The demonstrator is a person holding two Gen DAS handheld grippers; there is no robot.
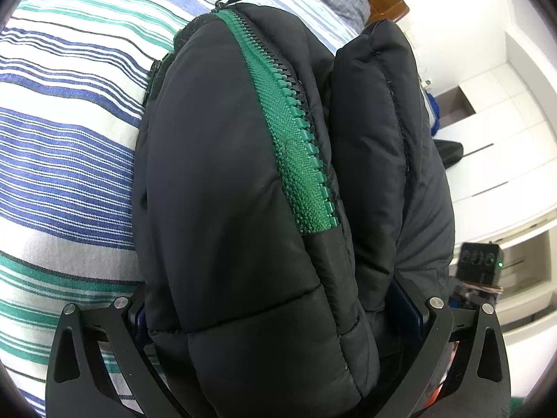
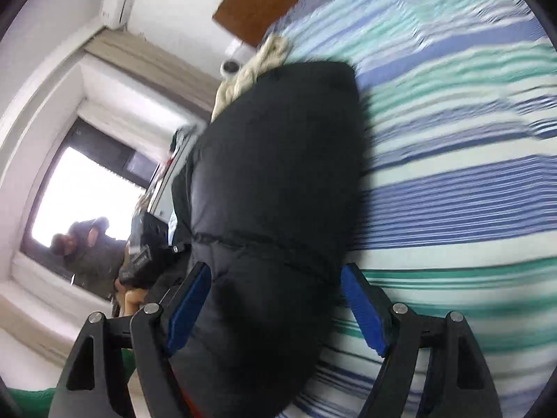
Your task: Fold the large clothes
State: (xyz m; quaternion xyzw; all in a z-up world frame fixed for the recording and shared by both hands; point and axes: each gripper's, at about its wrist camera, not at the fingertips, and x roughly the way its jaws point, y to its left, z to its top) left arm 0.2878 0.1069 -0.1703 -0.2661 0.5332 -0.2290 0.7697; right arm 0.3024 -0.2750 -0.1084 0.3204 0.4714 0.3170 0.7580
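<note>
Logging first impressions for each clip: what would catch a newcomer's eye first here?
The black puffer jacket fills both views, bunched between the fingers of the left gripper and the right gripper. Its bright green zipper runs down the middle of the left view. Behind lies the blue, green and white striped bedspread.

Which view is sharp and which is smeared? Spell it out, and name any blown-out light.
Left wrist view: sharp, the green zipper teeth on the black puffer jacket crisp, edges bowed by the fisheye. Right wrist view: motion-smeared, the striped bedsheet streaked and the jacket's outline fuzzy; the window is blown out to white.
</note>
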